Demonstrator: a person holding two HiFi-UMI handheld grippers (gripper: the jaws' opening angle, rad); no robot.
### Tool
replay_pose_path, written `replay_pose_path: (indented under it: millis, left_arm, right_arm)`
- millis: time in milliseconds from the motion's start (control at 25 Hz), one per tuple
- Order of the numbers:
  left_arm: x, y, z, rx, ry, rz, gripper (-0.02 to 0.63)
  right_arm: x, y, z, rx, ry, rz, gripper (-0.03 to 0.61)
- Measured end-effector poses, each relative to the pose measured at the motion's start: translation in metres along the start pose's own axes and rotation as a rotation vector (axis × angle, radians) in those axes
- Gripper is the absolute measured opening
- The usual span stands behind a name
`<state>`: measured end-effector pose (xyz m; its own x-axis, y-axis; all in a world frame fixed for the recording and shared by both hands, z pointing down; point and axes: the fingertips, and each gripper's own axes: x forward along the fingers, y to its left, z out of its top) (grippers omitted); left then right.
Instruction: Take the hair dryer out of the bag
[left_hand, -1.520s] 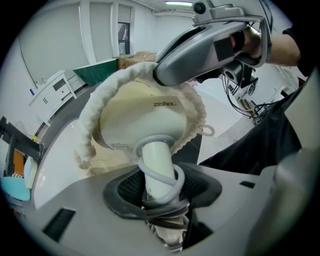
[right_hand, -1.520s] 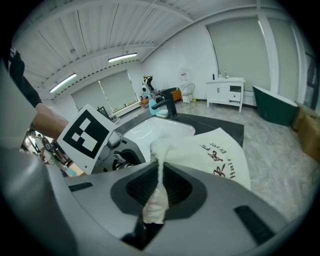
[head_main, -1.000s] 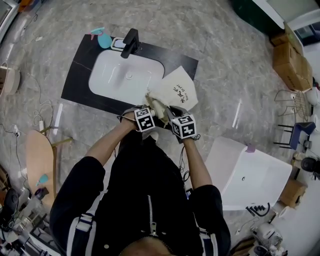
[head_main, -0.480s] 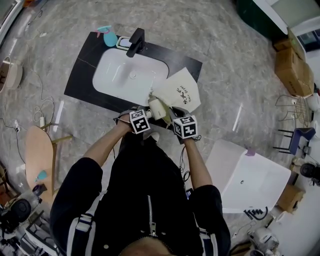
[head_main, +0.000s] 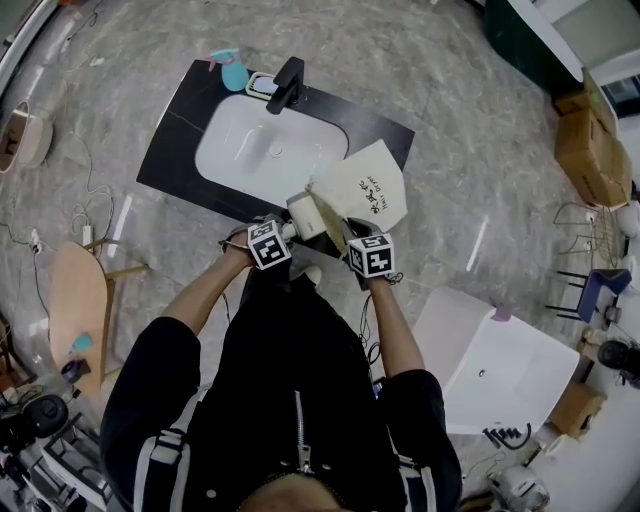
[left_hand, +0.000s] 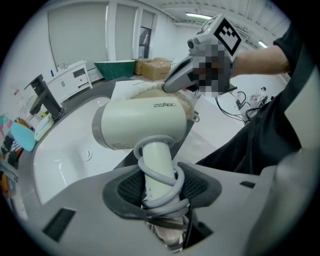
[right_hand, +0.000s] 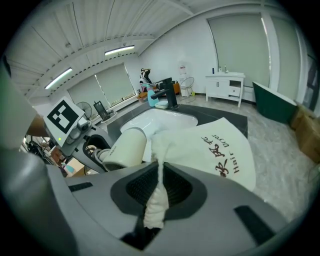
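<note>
1. Two grips on at once. With the left gripper (left_hand: 160, 195): clamped partway shut round the handle (left_hand: 158, 165) of the hair dryer (left_hand: 142, 125), with the coiled cord (left_hand: 167, 192) trapped in the same grip.
2. With the right gripper (right_hand: 159, 195): pinched nearly closed on a bunched bit of the cloth bag (right_hand: 220, 150), right at its mouth.
3. As for the hair dryer: held up in the air over the front edge of the dark tabletop (head_main: 170, 140), just beside the white sink (head_main: 240, 160), barrel nose right at the bag's opening. Looks basically out; no way of telling about the last bit of nose.
4. Handling guess: hard smooth plastic, probably a bit slick, top-heavy with that fat barrel, so likely to swing if grabbed low. Best taken on the handle, close up under the barrel, pretty much like now. Nice bonus from the cord wraps: rubbery, extra bite.
5. Bag: soft, floppy, next to weightless by the look of it. No shape to push against, so needs pinning by the hem while pulling the dryer away.
</note>
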<state>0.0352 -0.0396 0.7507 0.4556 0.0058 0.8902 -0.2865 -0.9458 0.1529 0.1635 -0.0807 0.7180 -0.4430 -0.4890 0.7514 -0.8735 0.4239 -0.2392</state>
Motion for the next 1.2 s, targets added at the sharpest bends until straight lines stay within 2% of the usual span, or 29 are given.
replay_pose_path:
  millis: [440,840,1200]
  left_arm:
    - [-0.037,0.037,-0.013,-0.244,-0.128,0.058,0.221]
    - [-0.074,0.05,-0.007,-0.336,-0.277,0.098,0.222]
    - [-0.085,0.059,-0.015,-0.401,-0.337,0.132,0.222]
  right_arm:
    - [0.024,0.0,-0.017,0.008,0.072,-0.004,0.046]
    - [0.045,-0.002,-0.033,0.059,0.126,0.013,0.05]
    - [0.061,0.005,-0.047,0.075,0.185,0.056,0.094]
